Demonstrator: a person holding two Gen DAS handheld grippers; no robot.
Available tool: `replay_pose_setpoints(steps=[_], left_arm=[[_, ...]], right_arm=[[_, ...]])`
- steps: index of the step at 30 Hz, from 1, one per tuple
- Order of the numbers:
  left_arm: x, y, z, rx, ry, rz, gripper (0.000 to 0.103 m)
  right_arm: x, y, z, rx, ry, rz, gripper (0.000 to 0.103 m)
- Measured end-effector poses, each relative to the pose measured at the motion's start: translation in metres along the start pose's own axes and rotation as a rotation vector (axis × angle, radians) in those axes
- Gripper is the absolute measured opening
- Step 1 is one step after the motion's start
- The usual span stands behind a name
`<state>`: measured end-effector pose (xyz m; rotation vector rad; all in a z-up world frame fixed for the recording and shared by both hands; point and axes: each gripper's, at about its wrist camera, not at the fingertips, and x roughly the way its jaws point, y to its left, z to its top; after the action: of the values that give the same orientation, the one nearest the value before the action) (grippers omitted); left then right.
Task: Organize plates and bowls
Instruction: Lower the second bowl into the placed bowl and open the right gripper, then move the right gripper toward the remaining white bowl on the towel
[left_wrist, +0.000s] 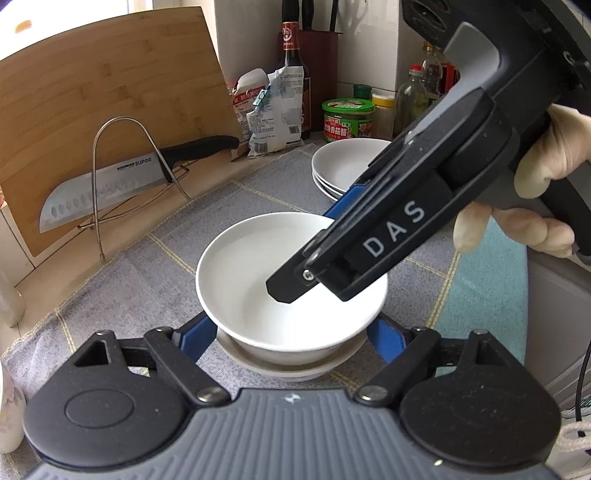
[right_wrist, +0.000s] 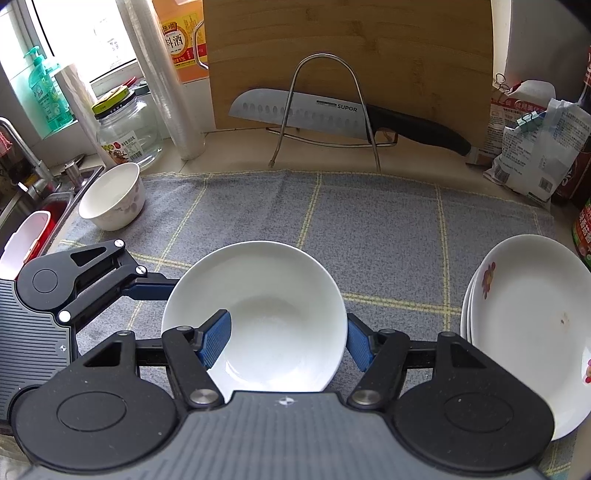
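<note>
Two grippers meet at one white bowl (right_wrist: 258, 317) in the middle of the grey checked cloth (right_wrist: 369, 229). At far left we see a flowered bowl (right_wrist: 110, 197) near the sink (right_wrist: 33, 206). Our left gripper (left_wrist: 291, 332) stands spread wide around a lower bowl (left_wrist: 291, 363) beneath the white one. Our right gripper (right_wrist: 286, 341) has one blue finger inside and one outside the white bowl's rim; we cannot tell whether it pinches. Stacked plates (right_wrist: 532, 325) sit at right.

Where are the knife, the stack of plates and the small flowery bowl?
knife (right_wrist: 295, 114), right wrist view, on the blade.
stack of plates (right_wrist: 532, 317), right wrist view, top plate's inside.
flowery bowl (right_wrist: 127, 206), right wrist view, outer wall.
</note>
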<state>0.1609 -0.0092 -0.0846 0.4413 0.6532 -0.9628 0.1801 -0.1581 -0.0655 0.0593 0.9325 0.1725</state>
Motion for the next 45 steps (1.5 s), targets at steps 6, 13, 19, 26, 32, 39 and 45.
replay_pose_setpoints(steps=[6,13,19,26,32,39,45], left_arm=[[0.003,-0.003,-0.001,0.016,0.006,0.006,0.093],[-0.007,-0.004,-0.004,0.039,-0.010,0.023,0.093],[-0.029,0.004,-0.009,0.010,-0.049,0.061,0.099],[-0.054,0.027,-0.024,-0.135,-0.078,0.201,0.100],[-0.074,0.043,-0.051,-0.265,-0.057,0.356,0.100],[-0.108,0.066,-0.083,-0.328,-0.032,0.481,0.101],[-0.138,0.103,-0.114,-0.346,-0.046,0.498,0.101]], right_arm=[[0.000,-0.001,-0.001,0.004,-0.001,0.002,0.072],[-0.002,-0.001,-0.001,0.006,-0.008,0.005,0.076],[-0.010,0.001,-0.001,0.011,-0.042,0.001,0.097],[-0.020,0.016,0.000,-0.051,-0.105,-0.023,0.102],[-0.025,0.037,0.002,-0.147,-0.173,-0.019,0.103],[-0.025,0.083,0.012,-0.216,-0.211,0.026,0.103],[-0.004,0.139,0.017,-0.237,-0.216,0.014,0.103]])
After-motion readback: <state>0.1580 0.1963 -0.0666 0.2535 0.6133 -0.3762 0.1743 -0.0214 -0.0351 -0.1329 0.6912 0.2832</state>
